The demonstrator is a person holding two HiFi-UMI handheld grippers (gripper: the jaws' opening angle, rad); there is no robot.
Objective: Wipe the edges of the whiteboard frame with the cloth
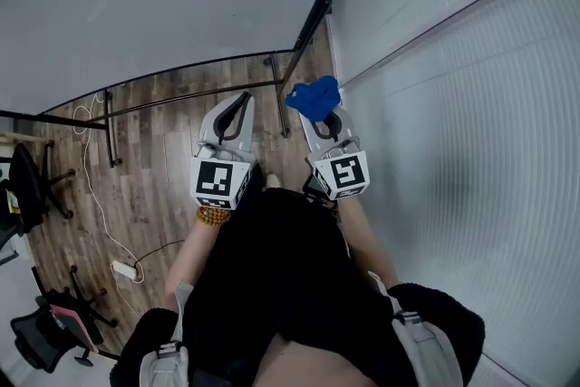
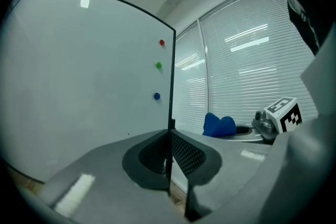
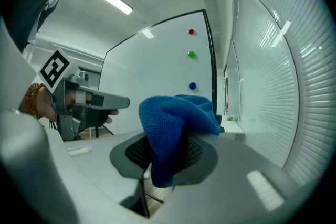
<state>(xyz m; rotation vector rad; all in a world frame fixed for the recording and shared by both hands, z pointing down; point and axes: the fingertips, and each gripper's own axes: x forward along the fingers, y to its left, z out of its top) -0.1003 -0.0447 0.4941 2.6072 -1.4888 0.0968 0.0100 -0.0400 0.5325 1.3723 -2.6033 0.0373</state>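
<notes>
Cloth point(image 3: 174, 122) bunched in the clamped right gripper point(image 3: 167, 162) could slip out if dragged hard along the frame point(image 3: 212, 55); left gripper point(image 2: 169, 160) jaws rest together, empty.

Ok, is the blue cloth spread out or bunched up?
Bunched up: the cloth is a crumpled wad clamped in the right gripper.

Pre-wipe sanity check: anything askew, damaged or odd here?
Nothing stands out. The whiteboard frame looks intact, the blue cloth sits bunched in the shut right gripper, and the left gripper is shut on nothing.
</notes>
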